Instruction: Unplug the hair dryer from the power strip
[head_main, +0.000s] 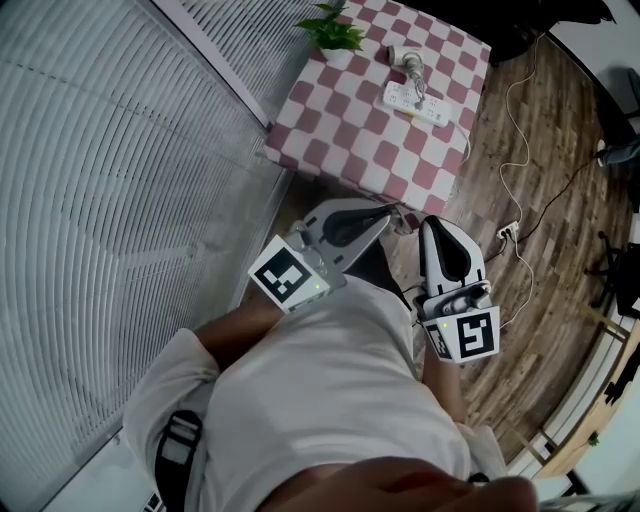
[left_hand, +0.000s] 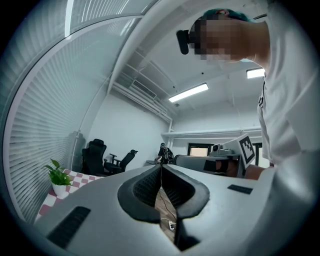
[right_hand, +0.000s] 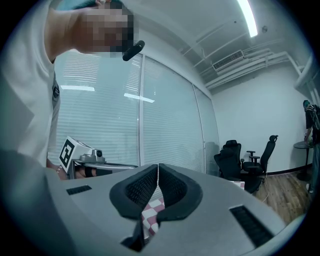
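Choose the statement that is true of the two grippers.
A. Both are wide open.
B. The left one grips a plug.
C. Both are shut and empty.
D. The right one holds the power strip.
C: the pads of the left gripper and of the right gripper meet with nothing between them, and the power strip lies apart on the checkered table.

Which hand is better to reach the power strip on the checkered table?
Probably right. The right hand-held gripper points toward the checkered table with the power strip; the left hand-held gripper aims sideways, past it. Both are shut and empty.
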